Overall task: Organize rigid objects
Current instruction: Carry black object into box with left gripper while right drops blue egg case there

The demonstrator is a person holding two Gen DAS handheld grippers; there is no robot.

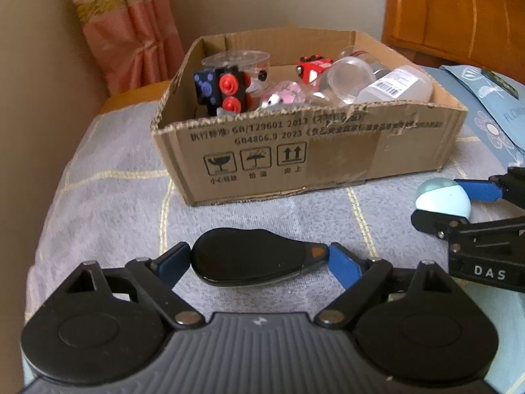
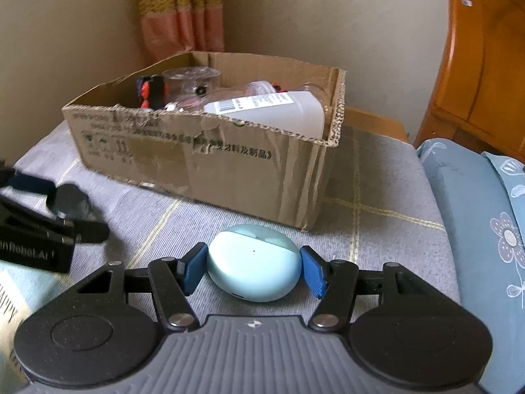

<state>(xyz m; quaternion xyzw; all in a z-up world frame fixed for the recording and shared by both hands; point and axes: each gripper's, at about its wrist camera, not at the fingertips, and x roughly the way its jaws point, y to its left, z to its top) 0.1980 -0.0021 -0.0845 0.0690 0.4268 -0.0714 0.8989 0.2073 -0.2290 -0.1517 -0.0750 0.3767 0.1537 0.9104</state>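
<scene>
The pale blue earbud case (image 2: 254, 264) sits between the blue pads (image 2: 313, 274) of my right gripper (image 2: 252, 271), a little in front of the near wall of the cardboard box (image 2: 229, 164), and the pads close against its two sides, so I judge it gripped, though it seems to rest on the grey checked cloth (image 2: 377, 229) and not yet lifted. On the other side, also in front of the box's near wall, my left gripper (image 1: 259, 262) has its jaws set wide around the flat black oval device (image 1: 252, 264) with the small orange mark at one end; both pads meet its ends, but I cannot tell how firmly they press, since the jaws have lately shifted, so I count it as barely held at best. The box itself already holds a black toy cube with red studs (image 1: 223, 90), a red toy (image 1: 311, 67), clear plastic cups (image 1: 349, 77) and a white labelled bottle (image 1: 398, 87), which tells me the step in hand is the pick-up of the last two loose pieces. Next I would firm the left grip, raise both hands clear of the torn front rim, carry them over it and release into the free room near the front of the box; the smooth rounded case could slip.
</scene>
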